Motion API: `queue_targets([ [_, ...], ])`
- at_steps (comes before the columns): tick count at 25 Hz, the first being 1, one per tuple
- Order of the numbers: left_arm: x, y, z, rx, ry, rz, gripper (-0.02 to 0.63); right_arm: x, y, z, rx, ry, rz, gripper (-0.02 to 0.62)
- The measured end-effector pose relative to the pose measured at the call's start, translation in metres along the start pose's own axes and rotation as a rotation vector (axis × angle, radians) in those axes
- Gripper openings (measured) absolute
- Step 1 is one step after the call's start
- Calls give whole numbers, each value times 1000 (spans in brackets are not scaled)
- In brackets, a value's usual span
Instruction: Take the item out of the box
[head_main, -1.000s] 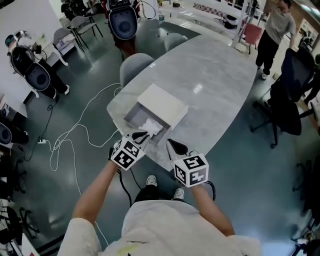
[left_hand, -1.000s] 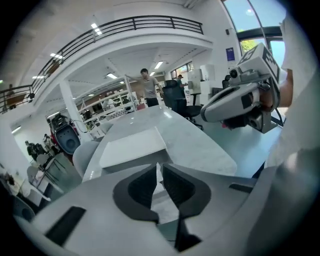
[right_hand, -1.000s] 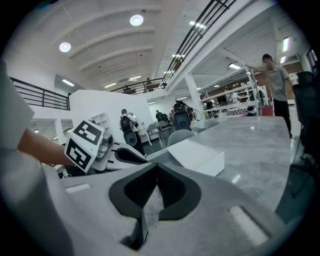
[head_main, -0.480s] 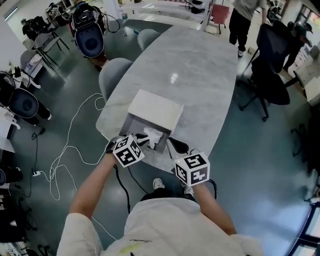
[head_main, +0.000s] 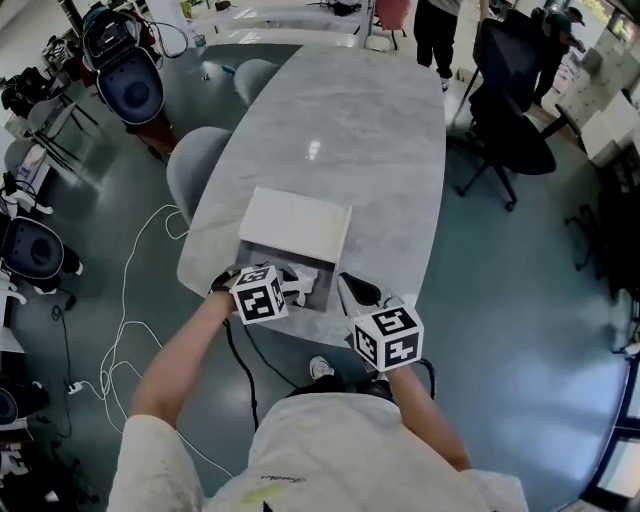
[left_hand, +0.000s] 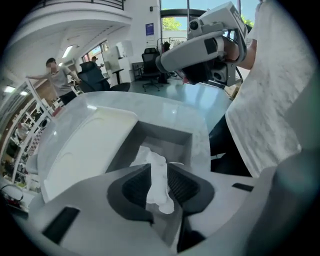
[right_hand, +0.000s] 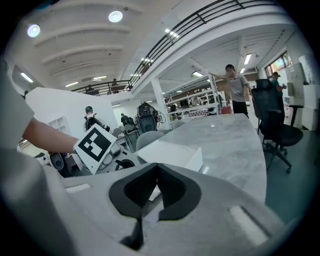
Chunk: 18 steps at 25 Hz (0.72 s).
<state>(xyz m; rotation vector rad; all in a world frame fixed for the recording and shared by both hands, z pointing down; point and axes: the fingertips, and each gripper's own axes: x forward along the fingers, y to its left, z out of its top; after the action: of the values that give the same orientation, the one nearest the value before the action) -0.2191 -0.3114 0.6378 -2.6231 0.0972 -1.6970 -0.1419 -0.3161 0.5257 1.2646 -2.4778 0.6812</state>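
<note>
A white box (head_main: 295, 225) lies near the front end of the grey marble table (head_main: 350, 130). Its lid (left_hand: 85, 145) is slid back, and the grey inner tray (left_hand: 170, 140) is open towards me. A crumpled white paper item (left_hand: 159, 185) rises out of the tray, and my left gripper (left_hand: 159, 170) is shut on it. In the head view the left gripper (head_main: 288, 280) is at the tray's open end, holding the white item (head_main: 303, 288). My right gripper (head_main: 355, 292) hovers just right of the box. In its own view the right gripper (right_hand: 156, 170) is shut with nothing in it.
Grey chairs (head_main: 195, 165) stand along the table's left side. White cables (head_main: 130, 300) trail over the floor to the left. A black office chair (head_main: 505, 110) and a standing person (head_main: 435, 30) are at the far right. Equipment stands (head_main: 125, 75) line the left.
The head view has swung, so the table now runs straighter ahead. The left gripper stays at the tray's open end on the white item. The right gripper has barely moved.
</note>
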Motion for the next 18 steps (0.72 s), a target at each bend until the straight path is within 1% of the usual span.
queue_targets([
  [3,8,-6,-2,51,41,-75,95,0,-5,-2,15,-5,-24,5],
  [5,12,-8,-4,89,71,-101,100,-2,-9,-2,26,-10,-41,5],
  [9,20,-8,-7,168,125,-115,100,-2,-16,0,43,-17,-61,5],
  [12,26,-10,-7,190,142,-118,98,0,-18,0,44,-22,-63,5],
  [14,31,-12,-6,199,152,-110,75,-1,-21,-1,44,-23,-60,5],
  [15,33,-13,-4,204,155,-106,36,-2,-22,-1,44,-23,-56,5],
  [18,33,-14,-3,200,155,-92,18,-3,-21,1,42,-23,-43,5],
])
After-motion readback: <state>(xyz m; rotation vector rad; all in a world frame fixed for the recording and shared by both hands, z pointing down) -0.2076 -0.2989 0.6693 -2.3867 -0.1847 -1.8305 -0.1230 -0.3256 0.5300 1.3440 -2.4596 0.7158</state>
